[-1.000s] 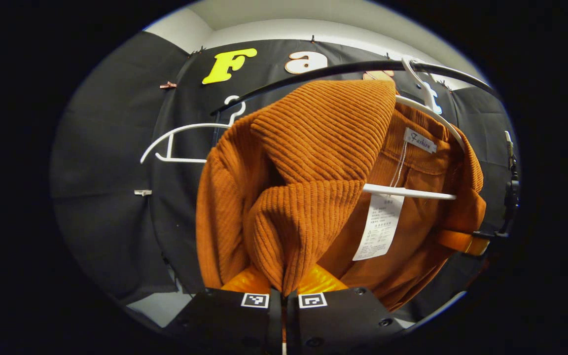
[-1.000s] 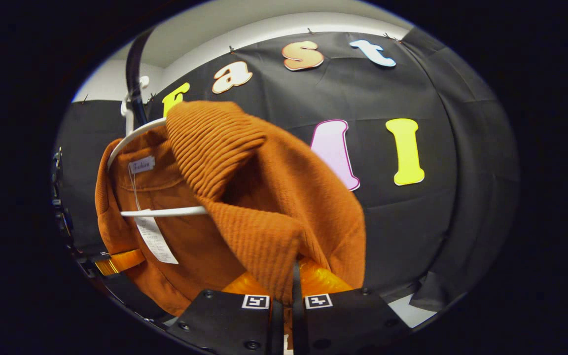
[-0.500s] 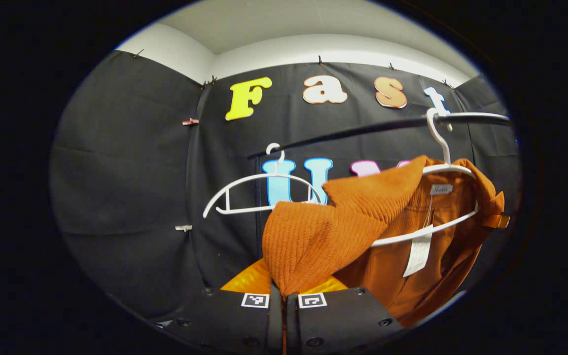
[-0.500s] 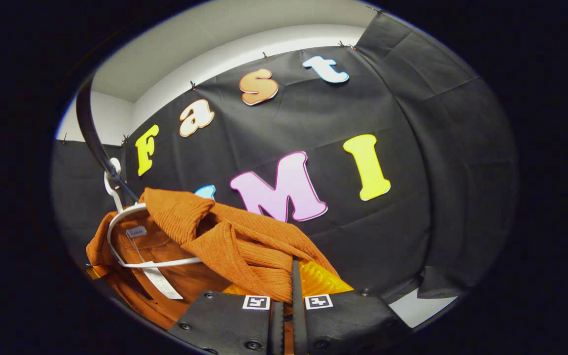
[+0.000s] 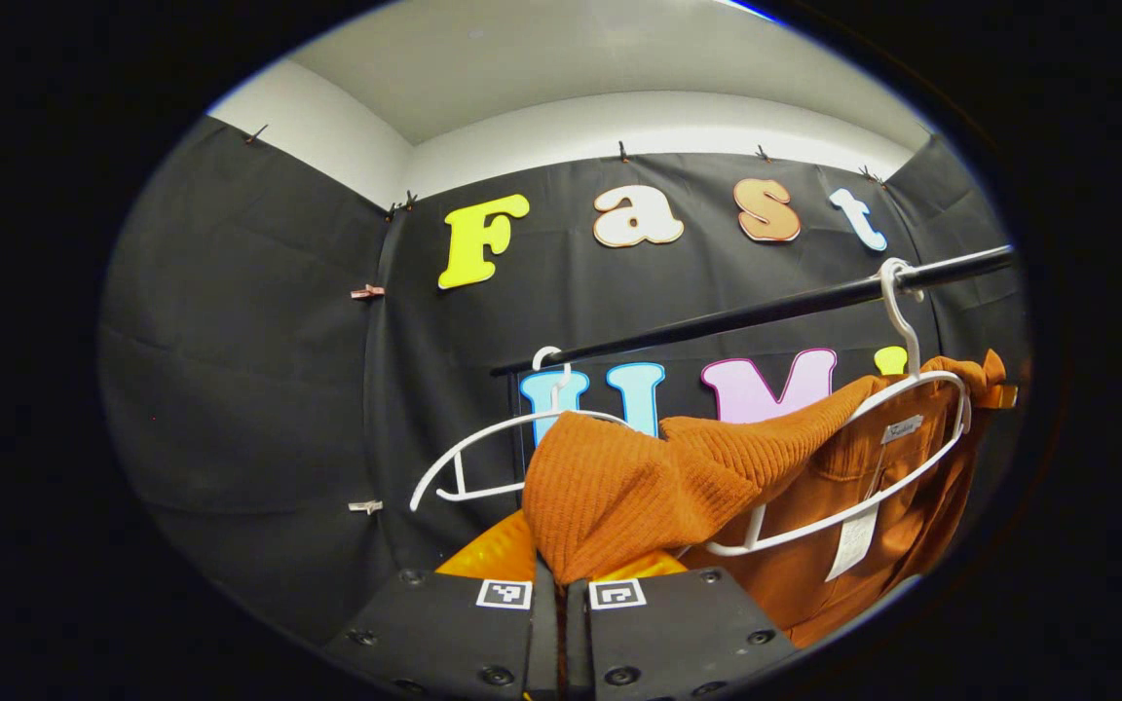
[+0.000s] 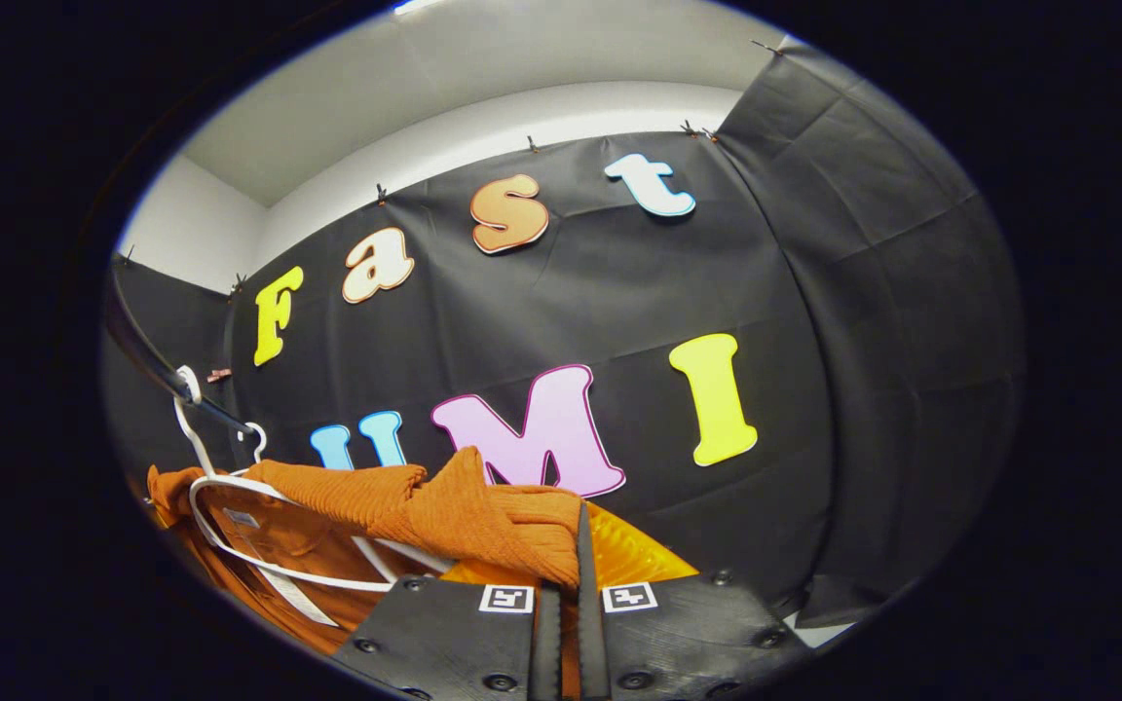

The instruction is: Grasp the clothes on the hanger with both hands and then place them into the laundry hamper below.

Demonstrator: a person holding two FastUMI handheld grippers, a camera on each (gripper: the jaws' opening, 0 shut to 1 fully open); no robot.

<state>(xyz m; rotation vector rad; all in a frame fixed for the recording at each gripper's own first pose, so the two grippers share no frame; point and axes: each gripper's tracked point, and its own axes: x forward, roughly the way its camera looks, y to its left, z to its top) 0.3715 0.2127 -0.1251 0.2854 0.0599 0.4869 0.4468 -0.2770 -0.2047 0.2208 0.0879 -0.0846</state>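
While both grippers pinch the same orange ribbed garment, each holds a fold of it right at its fingertips. In the left gripper view, the left gripper has its fingers pressed together on the garment, which bunches just above the tips and stretches away to the right of them. Farther along, the cloth is draped over a white hanger with a paper tag hanging inside the collar. A second, bare hanger hangs beyond the fingers to the left, and both hooks sit on a dark rail. In the right gripper view, the right gripper is closed on the garment too; the cloth runs left of the fingers toward the hanger, which hangs from the rail.
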